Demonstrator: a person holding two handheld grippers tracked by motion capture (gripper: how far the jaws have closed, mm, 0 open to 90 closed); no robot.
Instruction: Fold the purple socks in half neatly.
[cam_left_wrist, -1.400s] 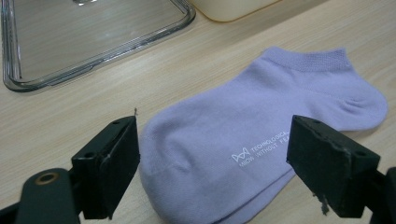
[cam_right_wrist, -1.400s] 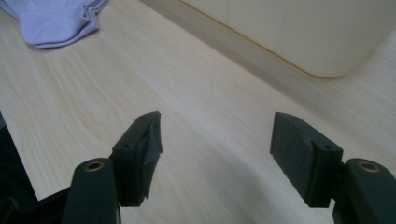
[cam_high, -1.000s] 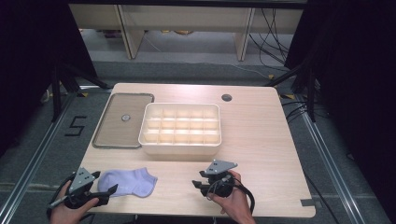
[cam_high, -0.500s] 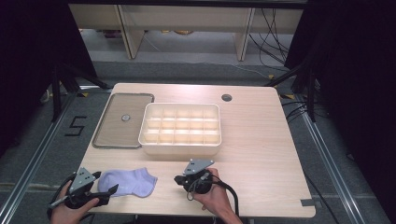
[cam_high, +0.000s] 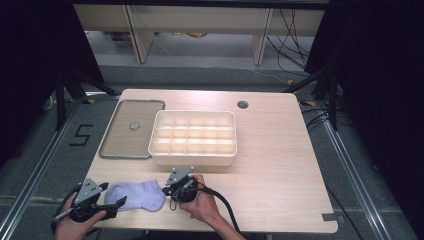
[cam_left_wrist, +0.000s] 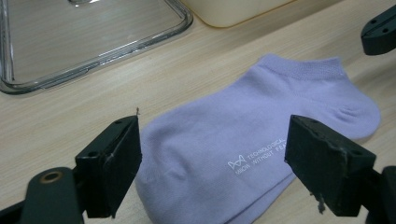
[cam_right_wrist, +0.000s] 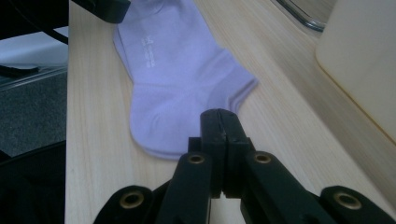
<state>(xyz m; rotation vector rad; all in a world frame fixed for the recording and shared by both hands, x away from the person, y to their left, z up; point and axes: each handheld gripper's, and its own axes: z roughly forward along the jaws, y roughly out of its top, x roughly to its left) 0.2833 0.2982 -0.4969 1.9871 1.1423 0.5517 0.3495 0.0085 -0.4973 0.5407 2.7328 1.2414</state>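
Near the front edge of the table (cam_high: 280, 165), toward its left corner, a light purple sock (cam_high: 136, 195) lies flat, with its cuff end pointing to the right. It looks thin, soft and very light, so I judge it will fold and hang as soon as it is lifted, and it is not fragile or slippery. The best places to take hold seem to be the ribbed cuff or the toe end, where a single edge of cloth can be pinched. The left gripper (cam_left_wrist: 212, 161) has its jaws wide apart, one on each side of the toe half of the sock, and holds nothing. The right gripper (cam_right_wrist: 221, 122) has its jaws pressed together, empty, with the tips just beside the cuff end; I cannot tell if they touch the cloth.
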